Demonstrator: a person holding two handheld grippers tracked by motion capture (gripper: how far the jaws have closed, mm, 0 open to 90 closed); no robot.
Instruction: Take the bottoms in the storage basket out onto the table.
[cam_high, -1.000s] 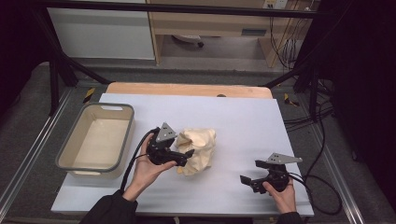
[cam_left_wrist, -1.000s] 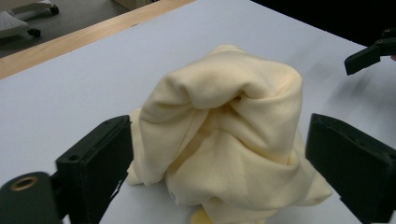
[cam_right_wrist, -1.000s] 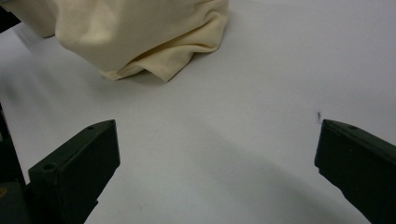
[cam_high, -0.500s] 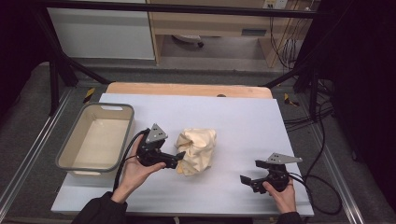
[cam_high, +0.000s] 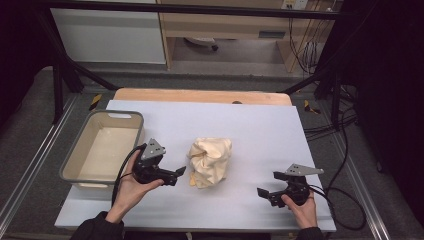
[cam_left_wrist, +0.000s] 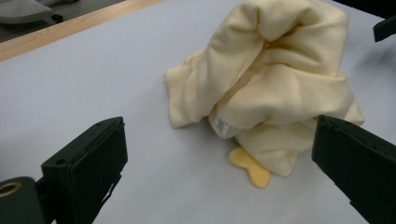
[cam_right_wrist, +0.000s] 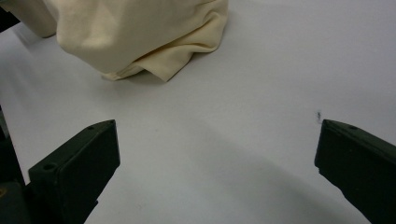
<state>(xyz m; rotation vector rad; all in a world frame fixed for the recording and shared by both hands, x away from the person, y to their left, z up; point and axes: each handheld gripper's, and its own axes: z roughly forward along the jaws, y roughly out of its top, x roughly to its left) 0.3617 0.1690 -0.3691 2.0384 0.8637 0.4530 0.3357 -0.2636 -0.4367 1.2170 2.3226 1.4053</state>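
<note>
Both grippers, left gripper (cam_high: 176, 175) and right gripper (cam_high: 263, 193), gape empty; the crumpled cream cloth (cam_high: 210, 161) lies ungrasped at the left gripper's three o'clock, so nothing looks done yet.

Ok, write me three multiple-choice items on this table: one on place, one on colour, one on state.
1. The tub sits where, seen from the person's side?
A. Left of the cloth
B. Right of the cloth
C. Beyond the cloth

2. The crumpled cloth is:
A. Blue
B. Pale yellow
C. Red

3. The left gripper is:
A. Shut on the cloth
B. Shut, holding nothing
C. Open, holding nothing

Answers: 1 A, the tub sits at the table's left edge; 2 B, cream-yellow in every view; 3 C, jaws stand wide apart short of the cloth.
</note>
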